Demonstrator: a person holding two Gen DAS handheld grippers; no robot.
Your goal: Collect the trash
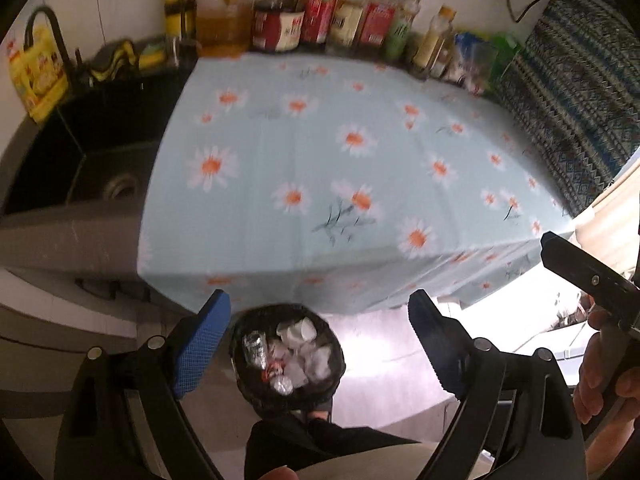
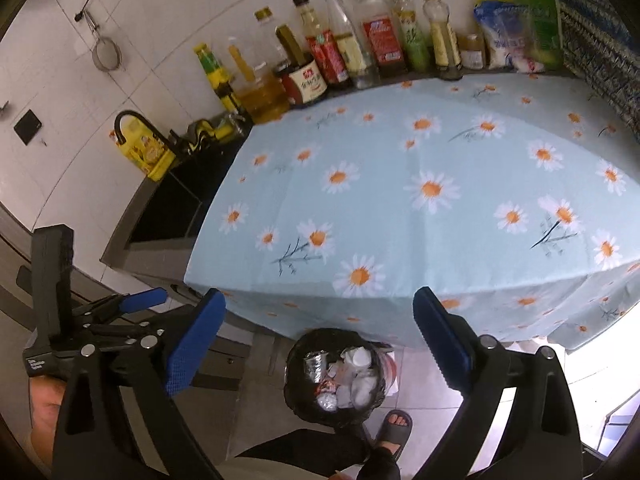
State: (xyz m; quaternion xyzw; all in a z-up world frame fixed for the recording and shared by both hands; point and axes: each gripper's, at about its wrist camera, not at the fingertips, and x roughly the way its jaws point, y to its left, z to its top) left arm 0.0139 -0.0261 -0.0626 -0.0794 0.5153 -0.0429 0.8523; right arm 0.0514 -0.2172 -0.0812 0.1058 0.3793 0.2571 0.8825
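On the floor, just off the table's front edge, stands the trash bin (image 1: pixel 287 354), lined with a black bag and upright, its round mouth facing straight up. Inside lie crumpled white tissues (image 2: pixel 362 386), a white cup (image 2: pixel 360 356), a crushed clear bottle (image 1: pixel 256 348) and some red-and-white wrappers (image 2: pixel 326 388); they fill it loosely, below the rim. The left tongs (image 1: pixel 320 344) hang above the bin with blue pads spread wide and nothing between them. The right tongs (image 2: pixel 320 344) are likewise wide and hold nothing. The table (image 2: pixel 400 208), under a pale blue daisy cloth, is bare across its whole middle; bottles (image 2: pixel 360 40) and packets (image 2: pixel 516 32) line its back edge against the wall. A dark sink (image 1: pixel 92 160) adjoins its left end. A sandalled foot (image 2: pixel 394 426) stands on the tiles just beside the bin.
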